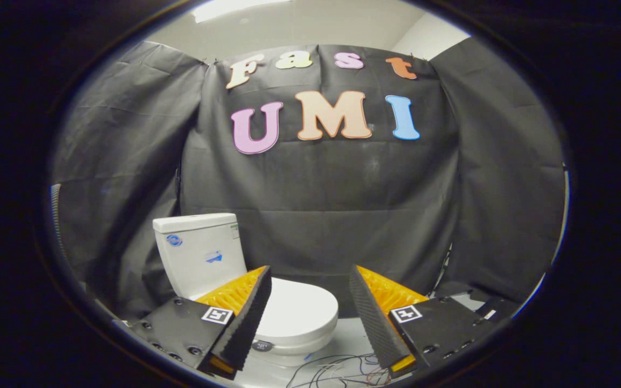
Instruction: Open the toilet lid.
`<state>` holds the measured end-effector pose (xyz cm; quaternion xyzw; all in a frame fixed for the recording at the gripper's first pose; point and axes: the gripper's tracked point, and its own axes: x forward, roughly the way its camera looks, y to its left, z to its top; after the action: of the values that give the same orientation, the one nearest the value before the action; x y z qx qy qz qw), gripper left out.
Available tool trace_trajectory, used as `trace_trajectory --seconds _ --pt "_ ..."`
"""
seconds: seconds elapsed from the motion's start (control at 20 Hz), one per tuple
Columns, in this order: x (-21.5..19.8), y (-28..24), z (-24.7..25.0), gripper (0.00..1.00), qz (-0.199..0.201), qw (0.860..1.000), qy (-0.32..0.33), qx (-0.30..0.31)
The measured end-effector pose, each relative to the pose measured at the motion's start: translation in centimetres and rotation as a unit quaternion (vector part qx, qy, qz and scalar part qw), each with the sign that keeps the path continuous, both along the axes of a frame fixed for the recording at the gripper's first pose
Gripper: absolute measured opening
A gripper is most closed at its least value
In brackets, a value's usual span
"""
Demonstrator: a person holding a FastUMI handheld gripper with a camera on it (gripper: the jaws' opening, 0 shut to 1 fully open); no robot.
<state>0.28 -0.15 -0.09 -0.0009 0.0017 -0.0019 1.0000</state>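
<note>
The toilet lid [295,312] lies flat and closed on a white toilet, whose tank [198,253] stands against the black cloth wall, left of centre. The gripper [310,285] hovers with fingers spread wide, touching nothing; the lid sits just beyond them (partly behind the left finger). Loose wires [337,369] trail on the floor between the fingers.

White toilet [219,264] w/ white lid [297,310]; black cloth [343,215].
</note>
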Motion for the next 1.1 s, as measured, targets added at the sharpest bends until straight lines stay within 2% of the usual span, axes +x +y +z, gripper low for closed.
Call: trace_trajectory --seconds 0.2,0.6,0.75,0.95,1.1 --pt "3.1 0.3 0.2 0.91 -0.001 1.000 0.003 -0.001" --pt "6.1 1.6 0.1 0.91 0.013 0.999 0.003 -0.032" --pt "7.4 1.9 0.9 0.91 0.014 1.000 -0.009 -0.022" --pt "9.0 2.7 1.6 0.91 -0.002 1.000 -0.027 -0.002" --pt "9.7 3.3 2.2 0.91 -0.029 0.999 -0.041 0.012"
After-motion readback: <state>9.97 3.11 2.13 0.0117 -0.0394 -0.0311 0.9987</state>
